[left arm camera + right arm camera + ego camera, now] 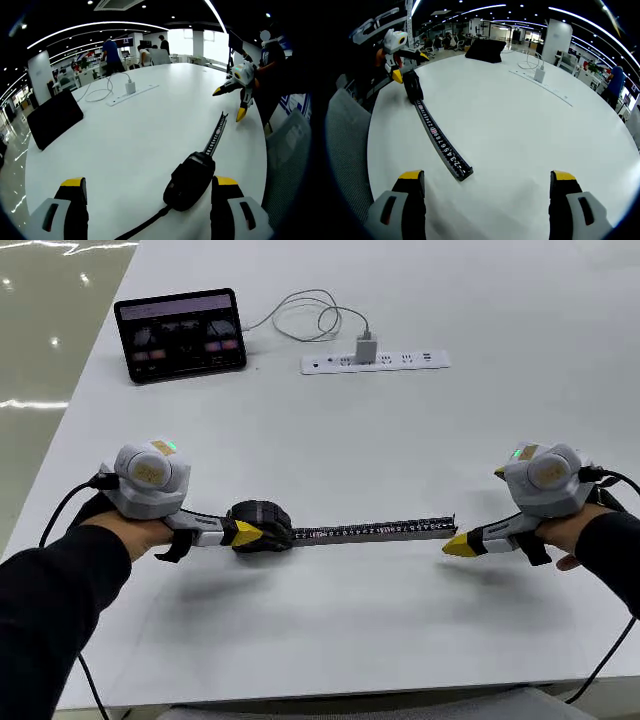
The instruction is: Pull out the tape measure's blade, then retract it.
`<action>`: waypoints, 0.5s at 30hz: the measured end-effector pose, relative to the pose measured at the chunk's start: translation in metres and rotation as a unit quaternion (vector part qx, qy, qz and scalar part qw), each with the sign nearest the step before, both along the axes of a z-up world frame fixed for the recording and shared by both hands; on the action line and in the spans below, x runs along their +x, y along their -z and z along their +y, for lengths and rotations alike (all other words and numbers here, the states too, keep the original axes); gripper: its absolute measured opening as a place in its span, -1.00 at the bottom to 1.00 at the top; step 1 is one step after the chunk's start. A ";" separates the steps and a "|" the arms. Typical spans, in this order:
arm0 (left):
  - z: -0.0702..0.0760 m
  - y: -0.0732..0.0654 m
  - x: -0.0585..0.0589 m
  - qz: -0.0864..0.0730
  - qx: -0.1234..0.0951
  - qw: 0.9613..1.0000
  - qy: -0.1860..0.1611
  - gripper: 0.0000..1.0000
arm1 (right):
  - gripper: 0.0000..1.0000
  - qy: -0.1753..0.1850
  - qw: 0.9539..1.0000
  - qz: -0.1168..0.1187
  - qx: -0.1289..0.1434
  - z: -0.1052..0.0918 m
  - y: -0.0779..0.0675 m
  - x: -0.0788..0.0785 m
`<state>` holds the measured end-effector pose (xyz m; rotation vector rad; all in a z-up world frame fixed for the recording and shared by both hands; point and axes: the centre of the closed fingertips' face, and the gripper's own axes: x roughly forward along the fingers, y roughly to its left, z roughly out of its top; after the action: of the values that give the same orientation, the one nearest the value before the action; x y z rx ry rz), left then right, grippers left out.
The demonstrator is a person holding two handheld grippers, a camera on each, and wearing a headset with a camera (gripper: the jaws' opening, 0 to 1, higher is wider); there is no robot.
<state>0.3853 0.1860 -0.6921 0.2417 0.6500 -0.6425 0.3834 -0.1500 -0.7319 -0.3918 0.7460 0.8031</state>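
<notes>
The tape measure's case (262,525) lies on the white desk (330,640). Its blade (375,531) is drawn out flat, running rightward from the case in the head view. The left tool (150,182) is spread wide around the case, which sits close beside its right jaw; whether they touch is unclear. The right tool (487,175), also wide, is well away from the case at the blade's far end. The blade tip lies between its jaws, nearer the left one, ungripped. Far beyond the case stand a tablet (181,334) and a power strip (376,361).
</notes>
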 end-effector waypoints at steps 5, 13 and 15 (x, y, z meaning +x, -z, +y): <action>0.009 -0.008 -0.003 -0.009 -0.031 0.999 -0.021 1.00 | 1.00 0.014 1.000 -0.009 0.019 -0.004 -0.008 -0.006; 0.024 -0.013 -0.009 -0.024 -0.034 0.998 -0.050 1.00 | 1.00 0.044 0.998 -0.026 0.038 -0.014 -0.012 -0.014; 0.028 -0.012 -0.012 -0.027 -0.037 0.997 -0.064 1.00 | 1.00 0.054 0.997 -0.034 0.048 -0.015 -0.015 -0.017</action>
<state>0.3738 0.2143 -0.6797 0.1472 0.5835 -0.5351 0.3666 -0.1650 -0.7173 -0.2883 0.6572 0.7175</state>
